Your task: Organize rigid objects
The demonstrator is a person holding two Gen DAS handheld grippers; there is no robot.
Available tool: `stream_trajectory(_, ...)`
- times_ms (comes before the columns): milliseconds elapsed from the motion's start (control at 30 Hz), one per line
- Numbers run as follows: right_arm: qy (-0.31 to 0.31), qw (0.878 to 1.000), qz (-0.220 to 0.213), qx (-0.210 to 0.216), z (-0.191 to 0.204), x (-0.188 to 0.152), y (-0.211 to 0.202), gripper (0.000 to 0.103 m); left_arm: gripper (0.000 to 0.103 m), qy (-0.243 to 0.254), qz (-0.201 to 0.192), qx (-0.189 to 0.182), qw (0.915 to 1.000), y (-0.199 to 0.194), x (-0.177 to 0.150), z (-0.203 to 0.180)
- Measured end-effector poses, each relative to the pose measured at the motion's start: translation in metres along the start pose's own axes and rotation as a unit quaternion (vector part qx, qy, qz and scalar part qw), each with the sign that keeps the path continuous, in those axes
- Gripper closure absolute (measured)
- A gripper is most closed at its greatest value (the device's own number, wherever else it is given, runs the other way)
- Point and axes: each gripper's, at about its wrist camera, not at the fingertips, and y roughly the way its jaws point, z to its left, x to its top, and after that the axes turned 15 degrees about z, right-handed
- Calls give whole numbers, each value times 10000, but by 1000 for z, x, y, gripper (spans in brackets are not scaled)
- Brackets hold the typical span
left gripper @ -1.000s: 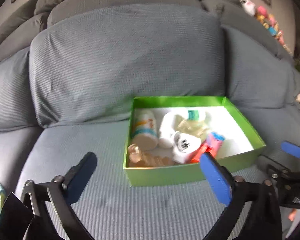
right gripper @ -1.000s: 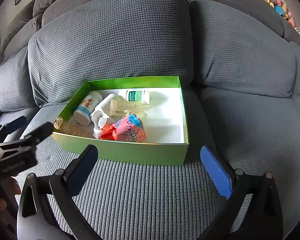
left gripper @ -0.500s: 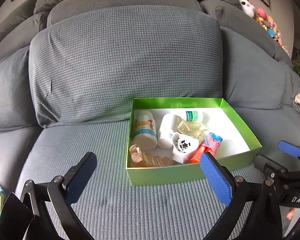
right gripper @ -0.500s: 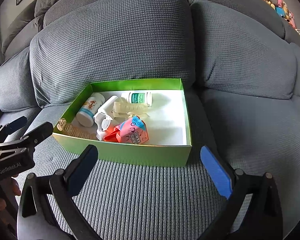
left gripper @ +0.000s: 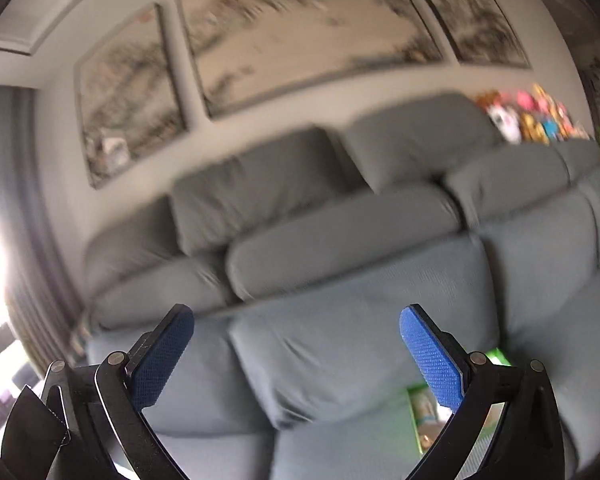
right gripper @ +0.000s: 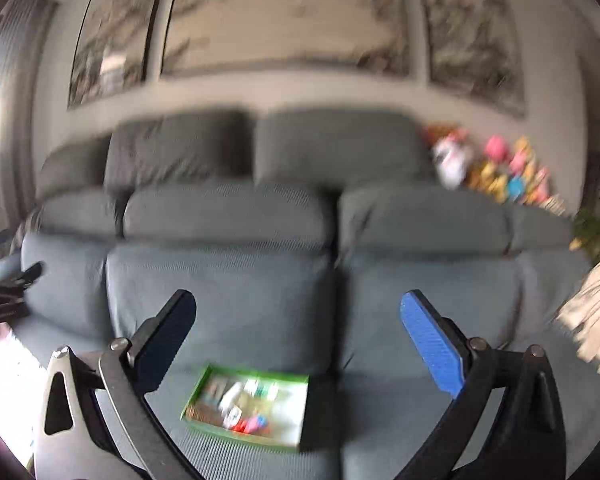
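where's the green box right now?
Right wrist view: the green box sits low, left of centre, on the grey sofa seat. Left wrist view: only a sliver shows at the lower right.

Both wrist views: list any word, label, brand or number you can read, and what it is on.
None readable.
Box: item labels smeared by motion blur.
Left claw, in the right view: pale lettering on its body, too small and blurred.
Paintings: no legible marks.
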Motion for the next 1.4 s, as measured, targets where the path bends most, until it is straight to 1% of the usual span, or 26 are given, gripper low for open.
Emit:
stream_trajectory(33,0,9997,-165,-154,-5,12,-20,0,0,10,-93,91,9999,-11,5,8)
stream_trajectory(100,-18,9988,-340,-351,-12,23,-42,0,0,14,-295,480,9984,-31,14,22)
stream_trajectory(133,-4,9985,-368,-403,-17,25,-48,0,0,24,-291,599,9978,-36,18,27)
stream_trajectory(167,-1,9986,-308,-436,-21,27,-51,0,0,2,-256,623,9977,-37,20,30)
stream_trajectory(200,-9,9987,-243,-456,-22,26,-51,0,0,-18,-257,567,9981,-39,19,32)
stream_trajectory(267,-68,9988,-189,-443,-19,14,-43,0,0,5,-303,286,9991,-33,8,25)
stream_trajectory(300,-142,9992,-151,-347,-15,4,-37,0,0,91,-173,106,9998,-23,-3,15)
stream_trajectory(333,-234,9996,-57,-156,-10,-10,-25,0,0,163,-49,-47,9998,-10,-12,4)
stream_trajectory(367,-274,9996,16,-24,-9,-18,-17,0,0,193,73,-221,9995,5,-27,-10)
stream_trajectory(433,-336,9986,211,358,1,-48,10,0,0,187,304,-462,9983,35,-58,-37)
stream_trajectory(467,-393,9970,359,567,8,-69,28,0,0,114,438,-604,9971,50,-78,-50)
stream_trajectory(500,-429,9960,427,652,15,-79,37,0,0,18,492,-683,9965,59,-93,-59)
stream_trajectory(533,-435,9953,486,716,20,-96,49,0,0,-46,603,-833,9947,73,-112,-71)
stream_trajectory(567,-462,9935,636,820,27,-118,67,0,0,-125,720,-955,9927,86,-131,-83)
stream_trajectory(633,-439,9909,834,962,35,-149,92,0,0,-167,962,-1015,9900,104,-158,-101)
stream_trajectory(700,-474,9887,1073,928,44,-172,115,0,0,-189,1141,-954,9887,123,-183,-117)
stream_trajectory(800,-486,9864,1352,800,52,-201,144,0,0,-346,1289,-1032,9857,135,-202,-126)
stream_trajectory(900,-412,9832,1568,836,54,-214,160,0,0,-461,1275,-1082,9848,138,-210,-130)
stream_trajectory(1000,-349,9820,1667,822,56,-223,169,0,0,-484,1240,-1109,9849,144,-216,-137)
stream_trajectory(1100,-341,9805,1781,757,60,-236,181,0,0,-472,1312,-1214,9828,154,-222,-143)
stream_trajectory(1267,-332,9772,1952,761,67,-254,206,0,0,-485,1528,-1260,9790,173,-236,-158)
stream_trajectory(1367,-287,9752,2063,743,73,-270,224,0,0,-526,1701,-1266,9758,193,-253,-168)
stream_trajectory(1400,-270,9743,2122,707,77,-280,236,0,0,-551,1790,-1238,9745,204,-262,-173)
